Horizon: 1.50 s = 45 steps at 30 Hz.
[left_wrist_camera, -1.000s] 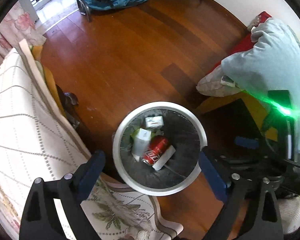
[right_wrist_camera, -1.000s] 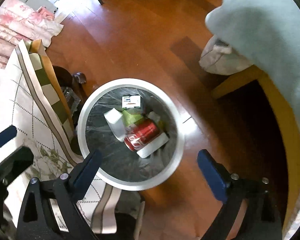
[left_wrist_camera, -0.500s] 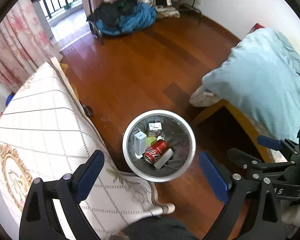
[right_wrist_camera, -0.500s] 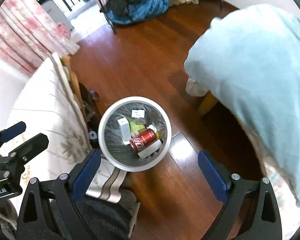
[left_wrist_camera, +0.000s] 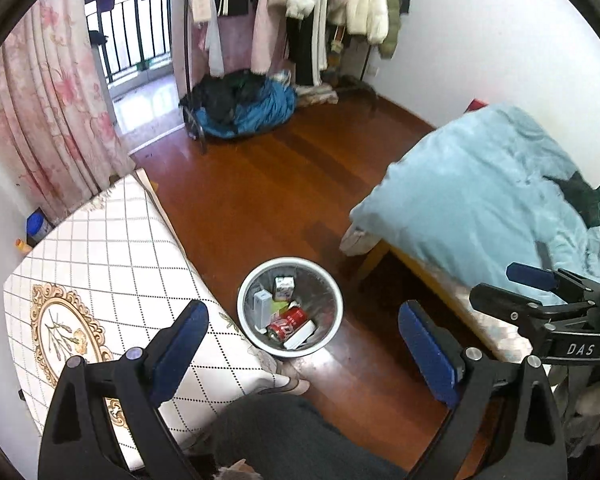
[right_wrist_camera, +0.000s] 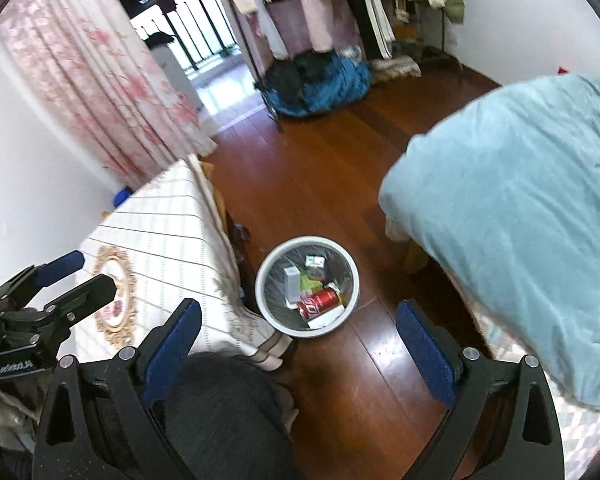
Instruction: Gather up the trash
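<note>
On the wood floor (left_wrist_camera: 268, 184), between worktop (left_wrist_camera: 112, 264) and bed (left_wrist_camera: 476, 200): bin (left_wrist_camera: 245, 295) holding red can (left_wrist_camera: 287, 321), white boxes (left_wrist_camera: 261, 306), wrappers. Can lies on its side, long axis slanting toward the bin's wall. Left hand-held gripper (left_wrist_camera: 302, 340) and right hand-held gripper (right_wrist_camera: 299, 338): both released, empty, well above. Risk: stray trash unseen from this height; bumping the bin tips it.

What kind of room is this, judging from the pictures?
Most likely a bedroom in a home. A bed with a light blue blanket stands on the wooden floor, a rack of hanging clothes lines the far wall, and a small trash bin sits beside the bed.
</note>
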Available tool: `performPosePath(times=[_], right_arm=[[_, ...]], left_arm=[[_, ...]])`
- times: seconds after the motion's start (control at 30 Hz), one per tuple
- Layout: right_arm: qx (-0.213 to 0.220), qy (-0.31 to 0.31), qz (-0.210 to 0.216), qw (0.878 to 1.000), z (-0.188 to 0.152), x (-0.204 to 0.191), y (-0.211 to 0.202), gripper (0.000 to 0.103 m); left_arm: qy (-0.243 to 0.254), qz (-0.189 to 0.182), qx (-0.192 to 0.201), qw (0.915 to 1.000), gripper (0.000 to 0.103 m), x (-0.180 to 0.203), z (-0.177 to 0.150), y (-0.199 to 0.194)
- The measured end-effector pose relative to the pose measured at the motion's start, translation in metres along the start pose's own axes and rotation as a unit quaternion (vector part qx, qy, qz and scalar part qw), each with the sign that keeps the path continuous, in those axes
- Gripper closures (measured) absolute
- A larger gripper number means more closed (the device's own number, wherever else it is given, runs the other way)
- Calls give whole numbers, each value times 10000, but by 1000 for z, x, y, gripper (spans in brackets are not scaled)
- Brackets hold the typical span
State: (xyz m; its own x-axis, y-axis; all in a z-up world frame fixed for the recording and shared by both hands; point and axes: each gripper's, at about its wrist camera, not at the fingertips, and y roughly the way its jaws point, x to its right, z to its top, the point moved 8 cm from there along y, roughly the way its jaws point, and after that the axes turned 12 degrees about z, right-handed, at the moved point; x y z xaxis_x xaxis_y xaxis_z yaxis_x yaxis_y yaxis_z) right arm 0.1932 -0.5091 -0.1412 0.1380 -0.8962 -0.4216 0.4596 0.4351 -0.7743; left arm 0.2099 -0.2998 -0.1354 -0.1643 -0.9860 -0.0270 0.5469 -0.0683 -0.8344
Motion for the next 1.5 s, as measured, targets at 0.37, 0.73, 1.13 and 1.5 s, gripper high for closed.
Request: performPosePath(times=[0.37,0.73,1.13,1.5], right_arm=[[467,-270,491,9973,-8,-46,-88,0],[496,-474,594,9959,-22,-77,-117,0],[375,-530,593,9961,-29,-84,-113,0],[360,-532,569,9963,-30,-89,-112,0]], left_arm=[[-186,-252,515,9982,6,-1,0,-73],[-225,-410,794,9957,6,-6,-3,-109],[-292,-334,764,9961,3,-12,-15,-110],[-318,-333,756,9961,0,-12,-16,-113]])
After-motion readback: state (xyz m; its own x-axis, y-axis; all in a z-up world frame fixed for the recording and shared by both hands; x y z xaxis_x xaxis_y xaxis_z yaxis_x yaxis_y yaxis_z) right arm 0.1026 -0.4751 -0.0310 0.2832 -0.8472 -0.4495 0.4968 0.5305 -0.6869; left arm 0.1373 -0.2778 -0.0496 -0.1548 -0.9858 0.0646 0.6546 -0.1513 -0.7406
